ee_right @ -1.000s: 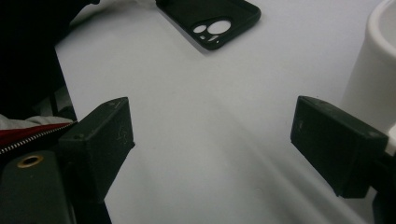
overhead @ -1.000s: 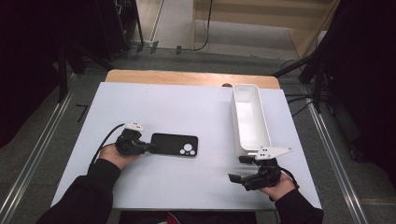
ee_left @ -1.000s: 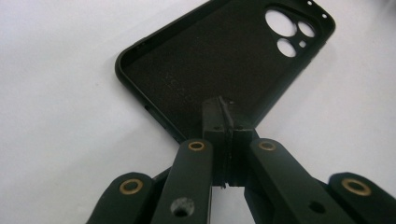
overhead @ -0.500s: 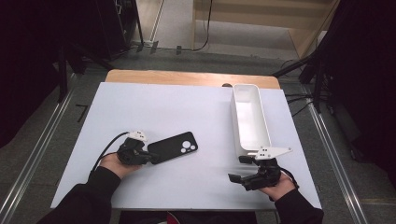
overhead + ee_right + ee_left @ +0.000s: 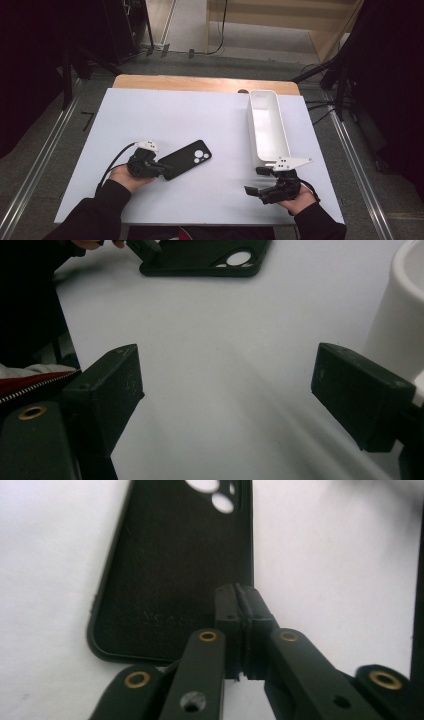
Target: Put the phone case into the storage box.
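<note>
Since the earlier frame we've swung the phone case (image 5: pixel 186 159) from lying across the table to a diagonal, camera holes up-right toward the white bin (image 5: pixel 268 127). Left gripper (image 5: pixel 161 169) is clenched on its near corner w/ the case running away along the jaws; right gripper (image 5: pixel 264 181), jaws wide apart & empty, sits well apart by the bin's near end, so left does the carry.

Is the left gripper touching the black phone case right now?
Touching. In the left gripper view the left gripper has its jaws pressed together on the lower edge of the phone case, no gap showing.
</note>
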Available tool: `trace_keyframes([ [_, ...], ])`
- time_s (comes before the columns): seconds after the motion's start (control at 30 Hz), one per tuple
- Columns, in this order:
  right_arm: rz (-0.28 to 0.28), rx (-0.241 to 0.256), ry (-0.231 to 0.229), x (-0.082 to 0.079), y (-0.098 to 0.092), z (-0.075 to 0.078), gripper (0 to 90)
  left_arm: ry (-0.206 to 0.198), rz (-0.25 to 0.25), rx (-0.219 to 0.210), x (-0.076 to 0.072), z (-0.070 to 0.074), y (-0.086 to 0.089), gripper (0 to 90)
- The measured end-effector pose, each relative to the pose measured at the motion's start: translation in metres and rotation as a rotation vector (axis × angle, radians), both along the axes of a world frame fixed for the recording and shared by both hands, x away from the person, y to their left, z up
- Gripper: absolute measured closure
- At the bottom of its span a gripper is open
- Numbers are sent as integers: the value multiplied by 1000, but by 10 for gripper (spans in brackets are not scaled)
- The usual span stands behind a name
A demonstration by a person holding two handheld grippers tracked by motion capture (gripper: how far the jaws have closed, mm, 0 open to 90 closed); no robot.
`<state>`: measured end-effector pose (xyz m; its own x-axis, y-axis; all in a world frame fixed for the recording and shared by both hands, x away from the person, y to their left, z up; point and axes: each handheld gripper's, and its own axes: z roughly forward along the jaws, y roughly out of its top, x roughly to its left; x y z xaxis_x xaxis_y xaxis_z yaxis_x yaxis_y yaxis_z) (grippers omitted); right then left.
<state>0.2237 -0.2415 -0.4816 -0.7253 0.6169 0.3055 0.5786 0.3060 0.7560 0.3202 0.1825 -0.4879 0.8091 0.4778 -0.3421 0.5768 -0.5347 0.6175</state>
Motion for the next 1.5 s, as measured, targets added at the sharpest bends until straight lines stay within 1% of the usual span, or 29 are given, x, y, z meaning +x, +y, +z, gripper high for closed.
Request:
trace_keyframes([
  [0.03,0,0,1,0,0,0,116,-5,8,-9,-1,2,1,844],
  [0.07,0,0,-2,0,0,0,116,-6,11,-26,-1,5,2,839],
  [0.1,0,-1,-3,0,0,0,116,-8,17,-34,-2,7,3,806],
  [0.13,0,-1,-3,0,0,0,116,-3,19,-41,-2,8,4,806],
  [0.23,-1,-3,-1,0,0,0,116,41,29,-50,-3,12,6,737],
  [0.27,-1,-4,-4,0,0,0,116,47,28,-53,-4,13,6,715],
  [0.33,-3,-4,-5,0,0,0,116,35,29,-60,-6,16,7,662],
  [0.4,-4,-7,-6,0,-1,0,116,21,31,-77,-9,18,8,606],
  [0.43,-5,-6,-5,0,-1,0,116,10,36,-84,-10,19,9,563],
  [0.53,-9,-6,-8,0,-1,0,116,-19,30,-105,-15,20,12,490],
  [0.6,-5,-7,-8,0,-1,0,116,-19,29,-121,-17,19,13,473],
  [0.67,-5,-7,-10,0,0,0,116,-30,31,-128,-18,20,14,415],
  [0.73,-5,-5,-12,0,0,0,116,-36,34,-127,-20,20,14,405],
  [0.77,-6,-6,-12,0,-1,0,116,-41,33,-130,-21,20,14,378],
  [0.8,-7,-6,-12,0,-1,0,116,-41,36,-131,-22,20,15,372],
  [0.87,-7,-7,-12,0,-1,0,116,-59,33,-136,-25,21,16,365],
  [0.93,-8,-7,-13,0,-1,0,116,-56,36,-135,-27,21,17,325],
  [1.0,-8,-6,-13,0,-1,0,116,-59,38,-133,-30,20,18,322],
  [1.03,-9,-5,-13,0,-1,0,116,-58,41,-133,-32,20,19,303],
  [1.07,-11,-5,-11,0,-1,0,116,-50,44,-128,-34,20,20,291],
  [1.23,-12,-7,-7,0,-1,0,116,-54,42,-115,-42,20,23,291],
  [1.33,-11,-8,-6,0,-1,0,116,-50,42,-113,-46,20,26,290],
  [1.4,-13,-9,-5,0,-1,0,116,-51,51,-107,-47,20,28,290],
  [1.43,-14,-8,-3,0,-1,0,116,-50,54,-103,-48,20,29,282],
  [1.5,-13,-9,-4,0,-1,0,116,-37,61,-110,-48,20,31,260],
])
